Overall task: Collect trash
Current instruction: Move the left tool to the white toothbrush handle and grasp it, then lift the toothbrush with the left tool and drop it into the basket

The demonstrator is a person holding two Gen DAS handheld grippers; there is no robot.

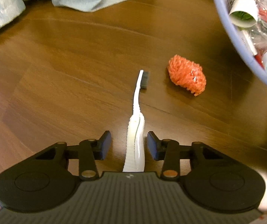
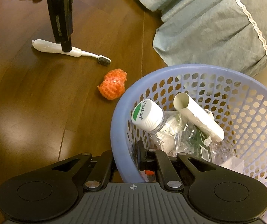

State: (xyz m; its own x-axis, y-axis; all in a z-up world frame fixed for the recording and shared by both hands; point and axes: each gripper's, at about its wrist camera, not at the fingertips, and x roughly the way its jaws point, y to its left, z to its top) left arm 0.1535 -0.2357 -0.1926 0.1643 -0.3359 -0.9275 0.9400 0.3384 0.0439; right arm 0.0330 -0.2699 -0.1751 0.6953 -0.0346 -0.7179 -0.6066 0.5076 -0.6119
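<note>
Left tool (image 1: 129,145) open astride toothbrush (image 1: 136,123) handle on floor, right tool (image 2: 127,165) clamped on basket (image 2: 118,115) rim; next: close, lift, bin.

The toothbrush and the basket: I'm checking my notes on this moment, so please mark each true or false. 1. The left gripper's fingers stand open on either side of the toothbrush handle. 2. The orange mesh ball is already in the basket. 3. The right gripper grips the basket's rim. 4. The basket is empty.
1. True: the left gripper is open, and the toothbrush handle lies between its fingers.
2. False: the orange mesh ball lies on the floor beside the basket.
3. True: the right gripper is closed on the rim.
4. False: it holds a capped bottle, a cardboard tube and wrappers.
</note>
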